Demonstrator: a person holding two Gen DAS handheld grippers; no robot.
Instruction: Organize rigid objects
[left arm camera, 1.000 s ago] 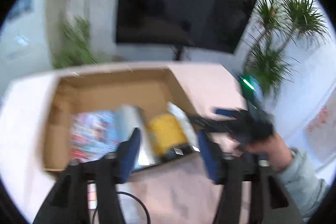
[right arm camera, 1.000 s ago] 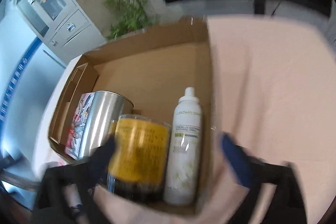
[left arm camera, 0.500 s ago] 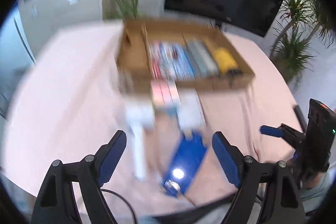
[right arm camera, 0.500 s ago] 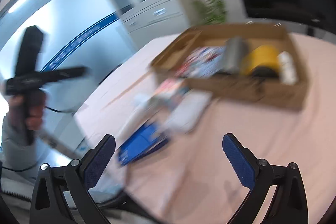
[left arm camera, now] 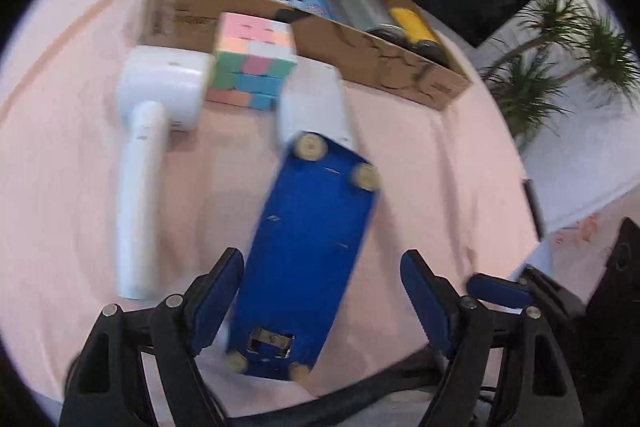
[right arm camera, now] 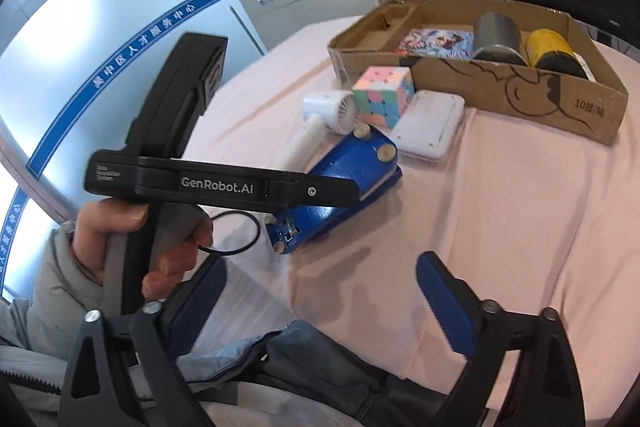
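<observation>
- A second ago both cameras looked down into the cardboard box [right arm camera: 516, 95]; now both grippers have pulled back toward the near edge of the counter [right arm camera: 500, 195], and the loose things in front of the box fill the views.
- Half a second ago the left gripper [left arm camera: 322, 297] hung higher above the blue item [left arm camera: 308, 255]; now it sits low over it, the item's near end between the jaws. The jaws are closing, yet the pads do not press on it.
- The right gripper [right arm camera: 320, 307] has swung away from the box; its jaws stand wide and are closing with nothing between them, only pink cloth below.
- The blue item lies underside up, four pale round feet showing, one end just beside a white flat device [left arm camera: 314, 103].
- A pastel puzzle cube [left arm camera: 252, 61] stands against the box's front wall, a white handheld fan [left arm camera: 148, 147] beside it.
- Inside the box lie a colourful printed pack [right arm camera: 436, 41], a silver can [right arm camera: 498, 35] and a yellow-labelled jar [right arm camera: 552, 49].
- The person's left hand [right arm camera: 140, 239] grips a black handle that reads "GenRobot.AI".
- The box front carries "10" and characters too small for me to read.
- A blue band on the wall bears Chinese characters I cannot make out.
</observation>
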